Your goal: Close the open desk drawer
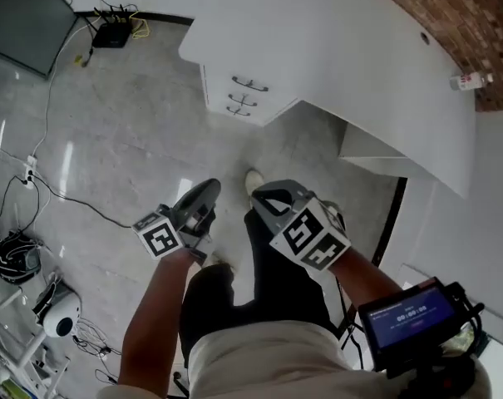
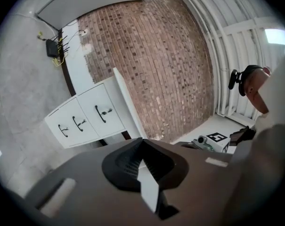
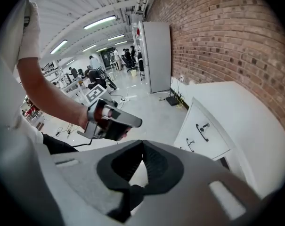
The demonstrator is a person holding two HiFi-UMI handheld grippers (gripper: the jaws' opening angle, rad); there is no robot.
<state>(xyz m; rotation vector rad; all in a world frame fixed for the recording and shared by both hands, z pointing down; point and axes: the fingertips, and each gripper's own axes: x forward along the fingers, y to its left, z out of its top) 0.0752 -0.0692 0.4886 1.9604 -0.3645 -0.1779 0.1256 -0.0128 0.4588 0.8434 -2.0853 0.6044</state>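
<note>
Grey polished floor [image 1: 135, 140], brick wall [image 2: 151, 55] behind a white desk. The drawer unit [image 1: 239, 94] hung under the worktop [image 1: 342, 48] at 12 o'clock from the person, well apart from both tools.

Left tool [image 1: 208, 188] and right tool [image 1: 264, 198] were held low in front of the body, tips aimed toward the desk. Both had their jaws together with nothing between them. My read: a closed tip makes a blunt pusher for a drawer front, so no grasp was needed, and the tools were carried at rest because the person stood too far off to reach anything.

View differences:
- Head view gave the layout: three handles stacked on the unit, a bottle [image 1: 471, 80] on the worktop at 2 o'clock, a router [image 1: 111, 33] on the floor at 11 o'clock. The steep angle made it impossible to tell whether any drawer stuck out.
- Left gripper view showed the three fronts of the drawer unit [image 2: 85, 119] nearly face-on at 10 o'clock from the left tool [image 2: 142, 140]. All three looked about flush, with no open drawer obvious.
- Right gripper view caught the unit [image 3: 203, 131] side-on at 3 o'clock from the right tool [image 3: 142, 142], plus the left tool [image 3: 111, 121] at 11 o'clock, and a long lab hall with people far back that neither other view showed.

Judgement: either the task was effectively done or the gap was too small to see.
</note>
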